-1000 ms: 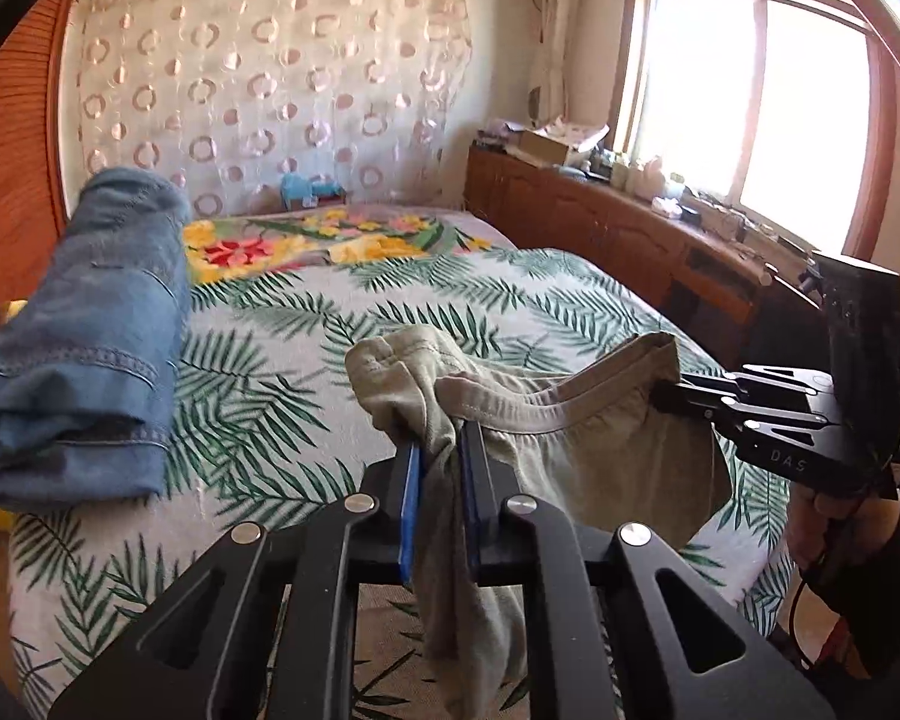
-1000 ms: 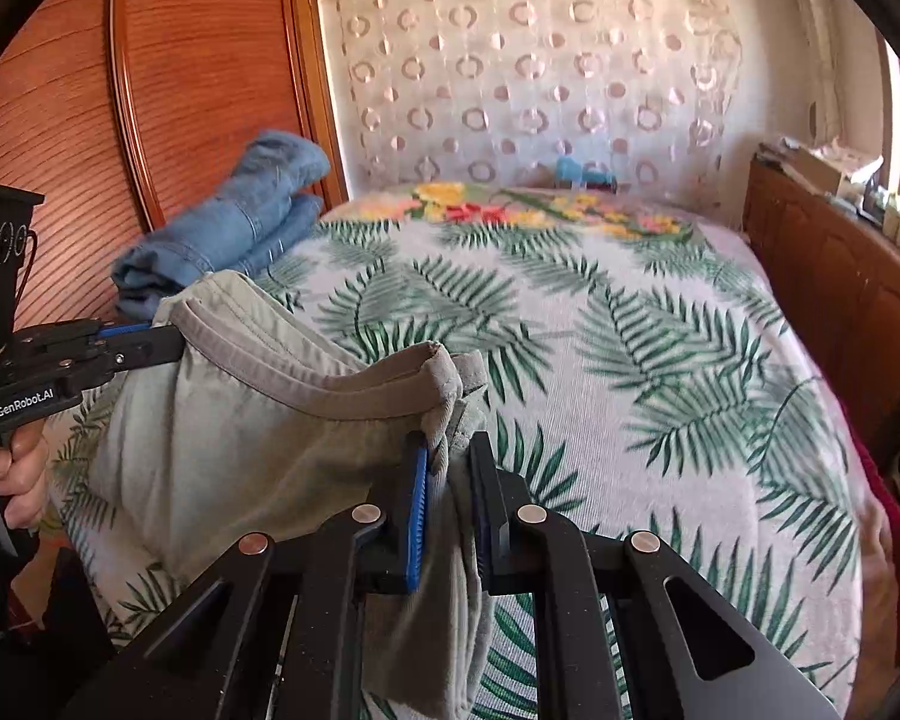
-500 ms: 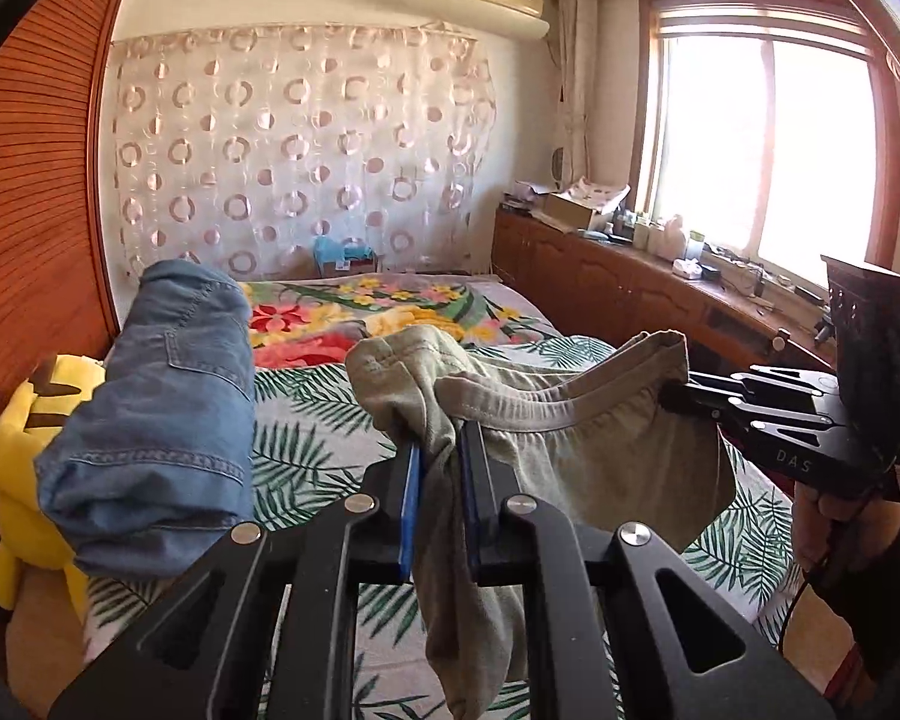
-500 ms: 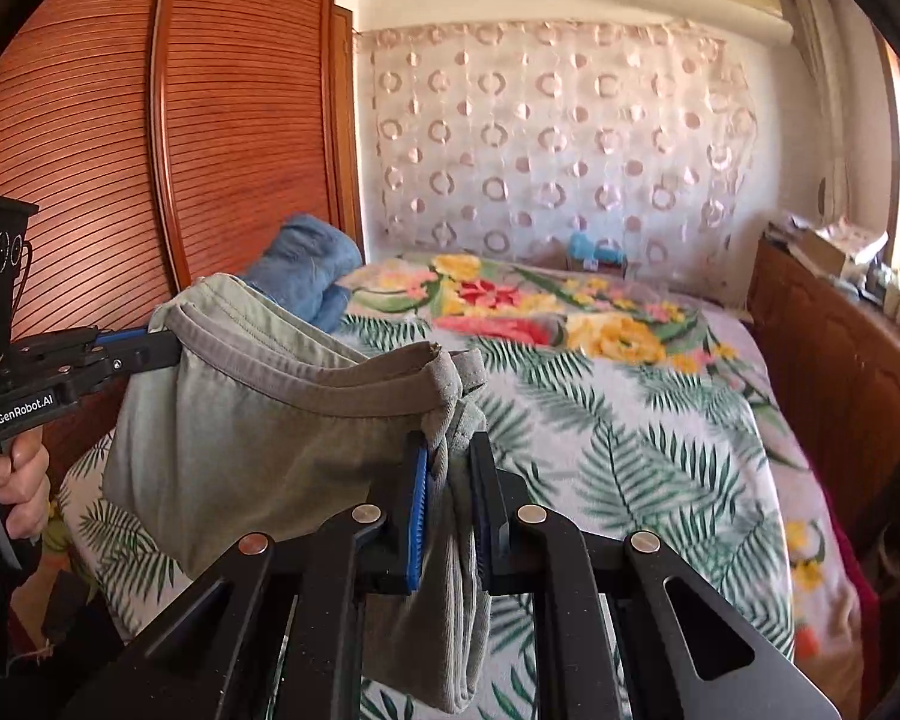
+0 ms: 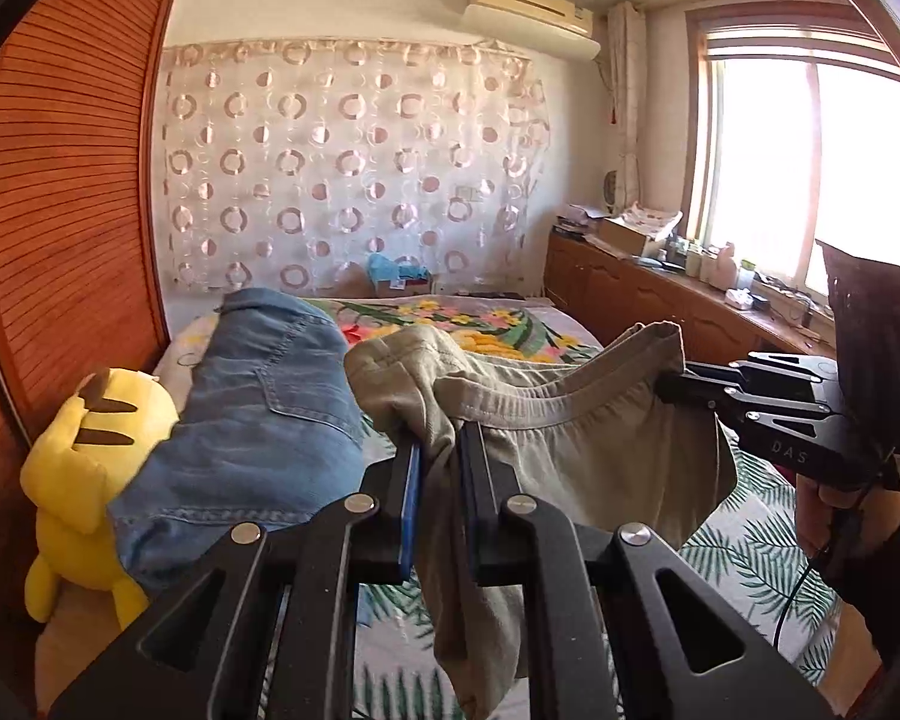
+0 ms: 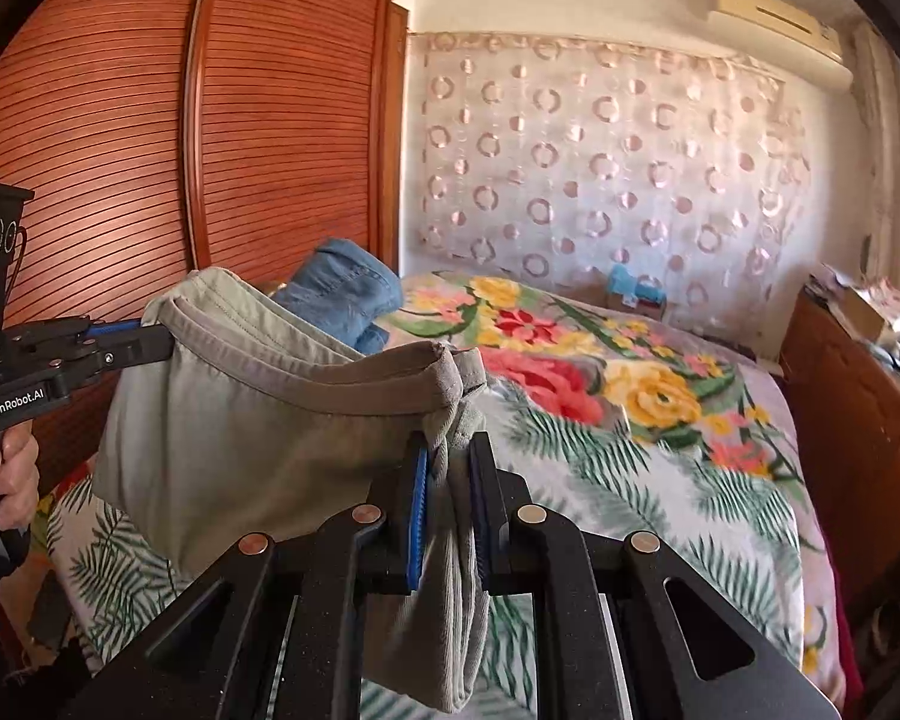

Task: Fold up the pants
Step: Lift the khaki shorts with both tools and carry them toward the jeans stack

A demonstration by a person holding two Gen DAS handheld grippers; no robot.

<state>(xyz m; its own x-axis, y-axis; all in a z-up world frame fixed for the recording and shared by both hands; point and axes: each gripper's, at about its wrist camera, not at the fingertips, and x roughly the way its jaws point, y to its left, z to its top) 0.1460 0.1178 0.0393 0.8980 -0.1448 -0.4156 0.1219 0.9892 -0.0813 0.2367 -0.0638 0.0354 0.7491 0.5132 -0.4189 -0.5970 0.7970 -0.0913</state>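
The grey-green pants [image 5: 576, 456] hang in the air above the bed, stretched by the waistband between my two grippers. My left gripper [image 5: 441, 456] is shut on one end of the waistband; it also shows in the right wrist view [image 6: 150, 339]. My right gripper [image 6: 450, 456] is shut on the other end of the waistband [image 6: 354, 378]; it also shows in the left wrist view [image 5: 669, 381]. The pants' body [image 6: 240, 450] sags below the band and the legs drop out of sight under the fingers.
The bed [image 6: 630, 450] has a palm-leaf and flower cover. Folded blue jeans [image 5: 258, 420] lie at its left side beside a yellow plush toy [image 5: 84, 474]. A wooden wardrobe [image 6: 150, 150] stands left; a wooden cabinet [image 5: 630, 300] with clutter runs under the window at the right.
Both grippers have risen with the pants held between them; the views tilted up from the bed toward the far wall and ceiling. Both grips stay unchanged.
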